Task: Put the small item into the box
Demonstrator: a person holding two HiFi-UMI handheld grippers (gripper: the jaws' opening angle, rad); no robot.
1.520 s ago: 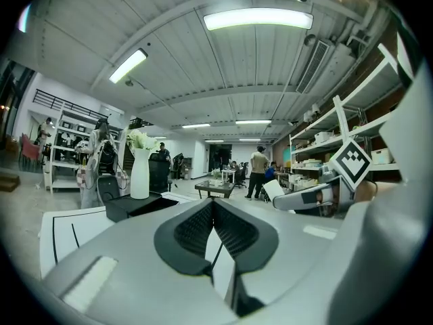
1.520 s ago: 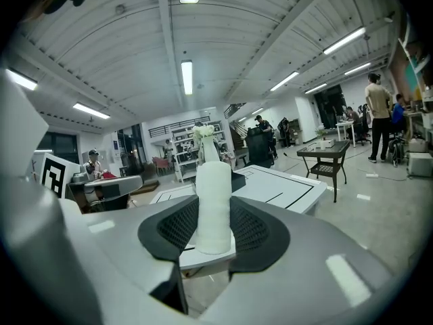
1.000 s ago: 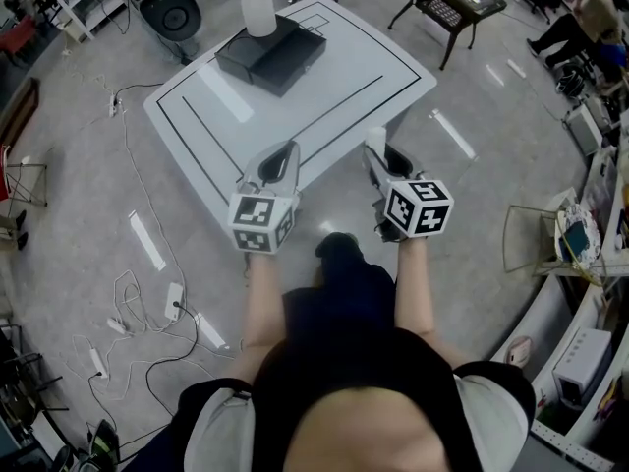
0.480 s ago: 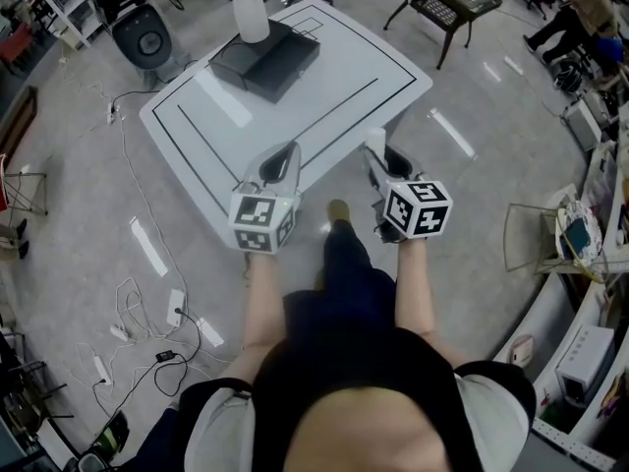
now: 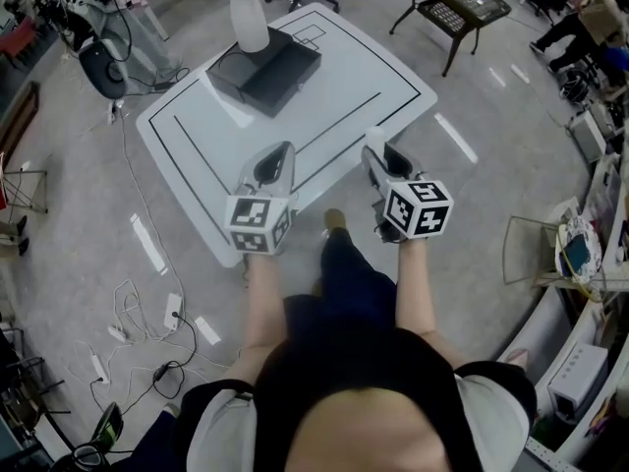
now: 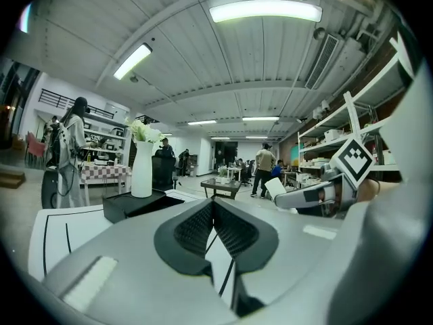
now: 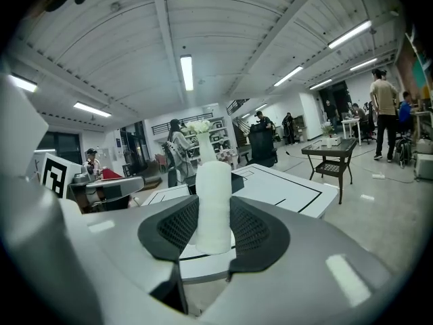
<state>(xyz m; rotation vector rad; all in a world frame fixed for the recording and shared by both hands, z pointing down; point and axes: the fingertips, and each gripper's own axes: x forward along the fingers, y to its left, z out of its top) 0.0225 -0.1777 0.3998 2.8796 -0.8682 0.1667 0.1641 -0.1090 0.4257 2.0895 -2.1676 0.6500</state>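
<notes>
Both forearms reach straight forward from the body, side by side and a little apart, each hand behind a marker cube. The left gripper point(image 5: 278, 155) points almost level; its jaws are pressed together with nothing between them. The right gripper point(image 5: 376, 151) tips slightly more down, and its jaws stand part open, clamped on the small item, a white roll point(image 7: 213, 205) that stands upright between the pads and rises above them. Both gripper tips hang over the near edge of the white table point(image 5: 364, 77). The black box point(image 5: 270, 67) lies on the far left part of that table, well apart from the roll, and a white vase point(image 5: 248, 23) stands on its far corner.

Compared with a second ago, the arms keep the same pose and the grip on the roll is unchanged. The table now sits closer to the person, its near corner reaching further under the left gripper. One shoe point(image 5: 335, 219) shows between the arms, where earlier a dark shape stood.
</notes>
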